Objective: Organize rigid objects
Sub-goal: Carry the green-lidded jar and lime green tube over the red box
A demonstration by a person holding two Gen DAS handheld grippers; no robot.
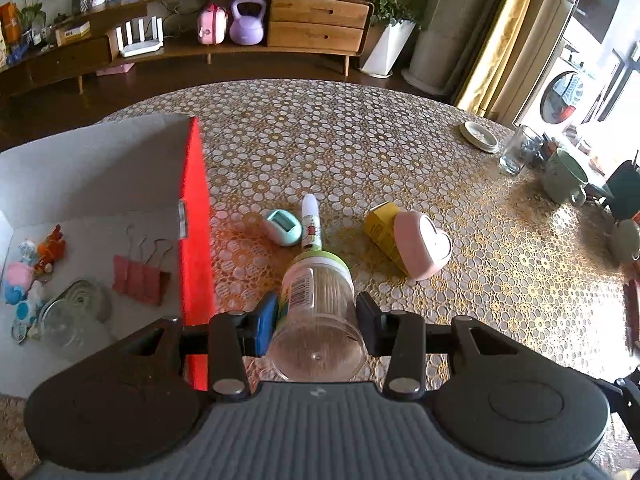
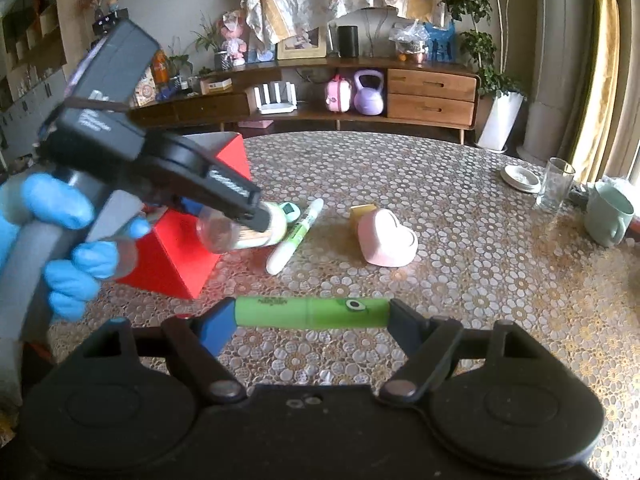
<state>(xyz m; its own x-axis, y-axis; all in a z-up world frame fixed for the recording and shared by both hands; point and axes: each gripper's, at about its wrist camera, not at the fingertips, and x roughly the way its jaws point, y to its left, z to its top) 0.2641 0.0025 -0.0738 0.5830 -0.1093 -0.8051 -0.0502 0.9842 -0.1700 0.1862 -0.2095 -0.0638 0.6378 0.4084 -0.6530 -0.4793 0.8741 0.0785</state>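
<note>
Left wrist view: the left gripper (image 1: 316, 316) holds a clear jar (image 1: 316, 312) of toothpicks by its sides, green cap pointing away and down, base toward the camera. The jaws sit at a moderate width, both pads on the smooth wall. The red box (image 1: 196, 216) stands just left, with binder clips (image 1: 138, 276) and small toys inside; on the table (image 1: 400, 152) beyond lie a white pen (image 1: 311, 222), a teal timer (image 1: 282, 227), a yellow carton (image 1: 380, 228) and a pink heart case (image 1: 424, 246). Risk: the round, slick jar could rotate or slide out cap-first, since it tilts downward; it could also clip the box's red wall on the way in. Right wrist view: the right gripper (image 2: 312, 314) pinches a green tube (image 2: 312, 313) end to end, jaws wide, the tube crosswise and clear of the table. Risk: contact only at the two end faces, so a small knock could pivot or pop it free. A gloved hand (image 2: 64, 240) carries the left gripper near the box at left; both loads heading for the same box could collide.
</note>
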